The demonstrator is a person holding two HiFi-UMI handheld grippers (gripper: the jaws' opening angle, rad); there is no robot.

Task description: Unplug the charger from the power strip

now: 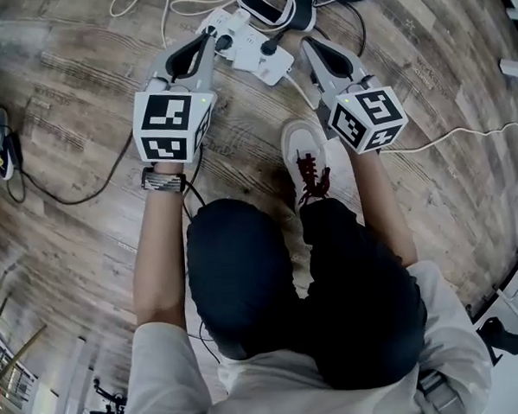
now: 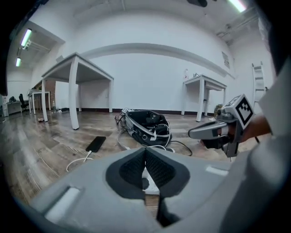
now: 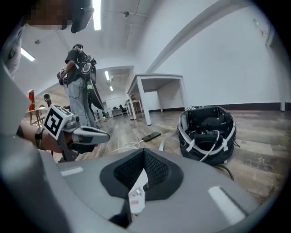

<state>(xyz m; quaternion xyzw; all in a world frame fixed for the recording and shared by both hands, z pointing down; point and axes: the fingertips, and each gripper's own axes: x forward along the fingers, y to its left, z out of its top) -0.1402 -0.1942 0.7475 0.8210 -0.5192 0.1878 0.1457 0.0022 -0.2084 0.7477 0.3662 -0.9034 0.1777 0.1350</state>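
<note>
The left gripper [image 1: 208, 38] is clenched on nothing, its pads pressed together. The right gripper [image 3: 144, 157] grasps a small white charger [image 3: 136, 198]. Only 1 sliver with red print shows, the pads hide the rest. The power strip [image 1: 255, 48] lies at upper centre, partly covered by both gripper tips.

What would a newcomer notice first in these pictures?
The left gripper and the right gripper, each with a black-and-white marker cube, fill the upper head view, both pointing at a white power strip on the wooden floor. Just beyond it lies an open black bag.
</note>
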